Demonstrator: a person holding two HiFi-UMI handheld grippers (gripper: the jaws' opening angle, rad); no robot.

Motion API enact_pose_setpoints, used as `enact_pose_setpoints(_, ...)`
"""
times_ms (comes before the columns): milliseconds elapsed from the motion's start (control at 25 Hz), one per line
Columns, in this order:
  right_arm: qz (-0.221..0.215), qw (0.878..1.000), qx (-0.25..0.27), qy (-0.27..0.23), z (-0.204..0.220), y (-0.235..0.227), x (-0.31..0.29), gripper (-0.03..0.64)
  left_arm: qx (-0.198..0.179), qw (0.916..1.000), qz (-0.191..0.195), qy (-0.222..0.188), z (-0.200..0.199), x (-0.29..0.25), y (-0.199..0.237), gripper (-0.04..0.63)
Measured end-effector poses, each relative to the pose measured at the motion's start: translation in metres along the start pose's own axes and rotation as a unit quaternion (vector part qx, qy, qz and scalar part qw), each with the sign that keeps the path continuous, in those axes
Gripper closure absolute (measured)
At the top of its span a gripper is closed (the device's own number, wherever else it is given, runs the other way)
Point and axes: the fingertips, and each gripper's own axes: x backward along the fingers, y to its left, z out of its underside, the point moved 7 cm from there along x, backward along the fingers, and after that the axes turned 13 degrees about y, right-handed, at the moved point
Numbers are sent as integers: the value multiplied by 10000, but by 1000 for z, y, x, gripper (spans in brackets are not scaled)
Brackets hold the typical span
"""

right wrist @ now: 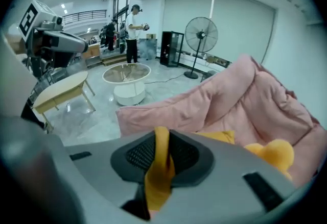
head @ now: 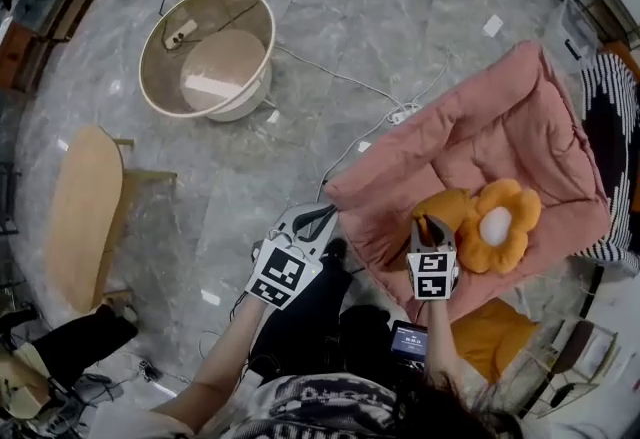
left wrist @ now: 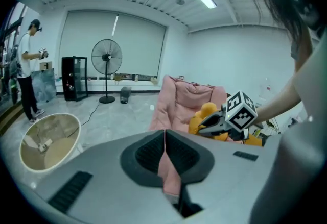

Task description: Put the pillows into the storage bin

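Observation:
A big pink cushion (head: 500,117) lies on the floor at the right, with an orange flower pillow (head: 497,225) resting on it. My left gripper (head: 322,217) is shut on the cushion's near corner; pink fabric (left wrist: 168,172) is pinched between its pads. My right gripper (head: 430,225) is shut on an orange petal (right wrist: 159,172) of the flower pillow. The round tan storage bin (head: 215,12) stands tilted on the floor at the upper left, well away from both grippers. It also shows in the left gripper view as the bin (left wrist: 48,139) at the lower left.
A light wooden table (head: 85,212) stands at the left. White cables (head: 340,77) run across the grey floor between bin and cushion. A second orange cushion (head: 495,332) lies near my feet. A standing fan (left wrist: 106,59) and a person (right wrist: 135,29) are farther off.

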Motion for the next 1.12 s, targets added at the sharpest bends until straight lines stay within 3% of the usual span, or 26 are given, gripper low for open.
enact_pose_setpoints(200,330,9908,-1178,-581,35,-41,69,549,-822,9946,604,-202,-59,-16,-54,580)
enact_pose_setpoints(400,482,9667,-2179,-1253,64,-53,133,551,-1624,9779,1278,-319,-92,-27,-107,580)
enact_pose_setpoints(600,779,9400,-2791,-1802,99,-52,196,552,-2116,9586,1859,-411,-106,-32,-162,580)
enact_pose_setpoints(880,1761,9053,-3402,-1836,185,-49,275,555,-2797,9196,2736,-342,-109,-49,-245,580)
enact_pose_setpoints(1120,2285,8461,-4394,-1972,289,-41,330,555,-3283,8800,3429,-183,-98,-61,-334,580)
